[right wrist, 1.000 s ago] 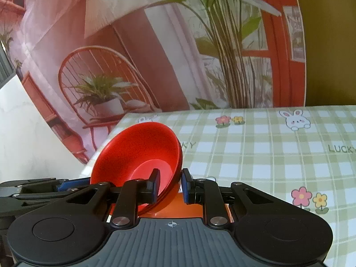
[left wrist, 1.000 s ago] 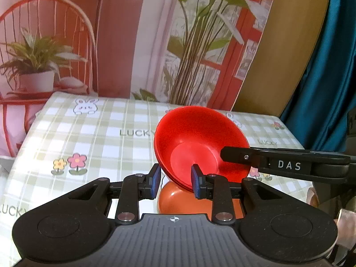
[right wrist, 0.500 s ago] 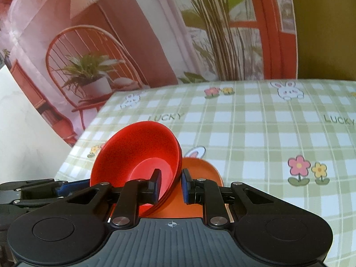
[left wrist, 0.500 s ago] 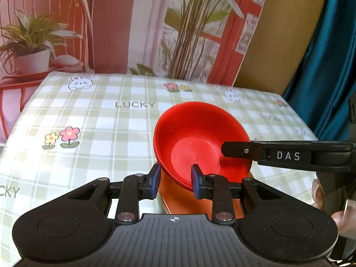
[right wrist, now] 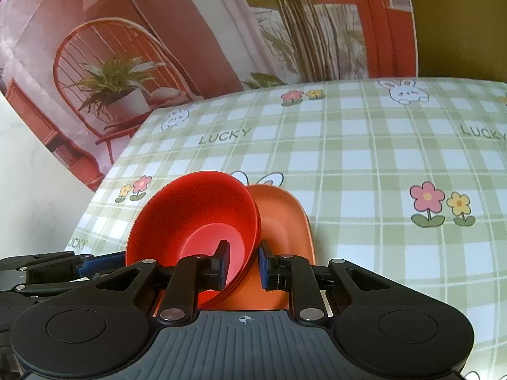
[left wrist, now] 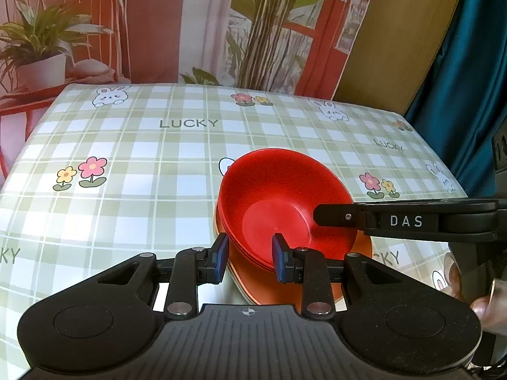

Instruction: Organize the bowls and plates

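Note:
A stack of red bowls (left wrist: 279, 202) sits tilted over an orange plate (left wrist: 253, 285) on the checked tablecloth. My left gripper (left wrist: 250, 261) is shut on the near rim of the red bowls. My right gripper (right wrist: 242, 264) is shut on the opposite rim of the same red bowls (right wrist: 193, 221), one finger inside and one outside. The orange plate (right wrist: 282, 215) lies under and beside the bowls. The right gripper's finger (left wrist: 405, 220) reaches into the bowl from the right in the left wrist view. The plate's near part is hidden by the grippers.
The tablecloth (left wrist: 142, 171) with flowers, rabbits and LUCKY print covers the table. A printed backdrop with chair and plants stands behind the far edge (left wrist: 190, 85). A teal curtain (left wrist: 469, 79) hangs at the right. The table's left edge (right wrist: 104, 177) drops off.
Both grippers have lowered the red bowls toward the table, and the orange plate beneath has come closer and shows more. Both grips have held.

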The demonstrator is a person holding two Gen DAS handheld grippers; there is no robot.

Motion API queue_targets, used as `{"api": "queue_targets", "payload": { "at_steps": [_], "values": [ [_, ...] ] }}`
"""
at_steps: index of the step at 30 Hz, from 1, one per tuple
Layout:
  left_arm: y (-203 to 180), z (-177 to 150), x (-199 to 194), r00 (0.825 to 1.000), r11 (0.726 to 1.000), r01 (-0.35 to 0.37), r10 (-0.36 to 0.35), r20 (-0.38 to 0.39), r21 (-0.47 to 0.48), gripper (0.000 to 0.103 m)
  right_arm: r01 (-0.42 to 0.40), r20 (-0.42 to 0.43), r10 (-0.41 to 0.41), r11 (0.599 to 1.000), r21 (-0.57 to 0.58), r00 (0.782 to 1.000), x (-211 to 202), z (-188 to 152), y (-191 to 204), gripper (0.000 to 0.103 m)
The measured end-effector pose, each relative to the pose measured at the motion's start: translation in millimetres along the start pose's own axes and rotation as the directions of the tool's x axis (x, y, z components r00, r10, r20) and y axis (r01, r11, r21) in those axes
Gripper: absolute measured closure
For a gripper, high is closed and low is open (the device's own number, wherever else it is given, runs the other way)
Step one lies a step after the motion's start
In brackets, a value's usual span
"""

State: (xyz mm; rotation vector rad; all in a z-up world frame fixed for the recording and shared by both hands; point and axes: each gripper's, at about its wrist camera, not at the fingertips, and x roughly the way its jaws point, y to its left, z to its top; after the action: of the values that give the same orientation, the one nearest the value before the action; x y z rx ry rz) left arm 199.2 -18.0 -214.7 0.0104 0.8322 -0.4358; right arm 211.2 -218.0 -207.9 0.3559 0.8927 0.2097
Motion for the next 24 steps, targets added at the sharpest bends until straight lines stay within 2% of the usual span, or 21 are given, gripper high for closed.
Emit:
{"api": "queue_targets", "payload": {
  "at_steps": [11, 16, 24],
  "values": [
    [-1, -4, -1, 1.000, 1.000, -0.028, 0.028, -0.010, 0.007, 0.072, -0.004, -0.006, 0.004, 1.000, -0.001, 1.000, -1, -3, 1, 0.084],
    [-1, -3, -6, 0.999, 0.999, -0.046, 0.046, 0.010, 0.010, 0.072, 0.001, 0.000, -0.001, 1.000, -0.003, 1.000, -5, -3, 2, 0.084],
    [-12, 4, -25, 0.991, 0.991, -0.120, 0.115, 0.074, 0.063, 0.072, 0.047, 0.081, -0.042, 0.997, -0.064, 0.996, -32, 0, 11, 0.075]
  ]
}}
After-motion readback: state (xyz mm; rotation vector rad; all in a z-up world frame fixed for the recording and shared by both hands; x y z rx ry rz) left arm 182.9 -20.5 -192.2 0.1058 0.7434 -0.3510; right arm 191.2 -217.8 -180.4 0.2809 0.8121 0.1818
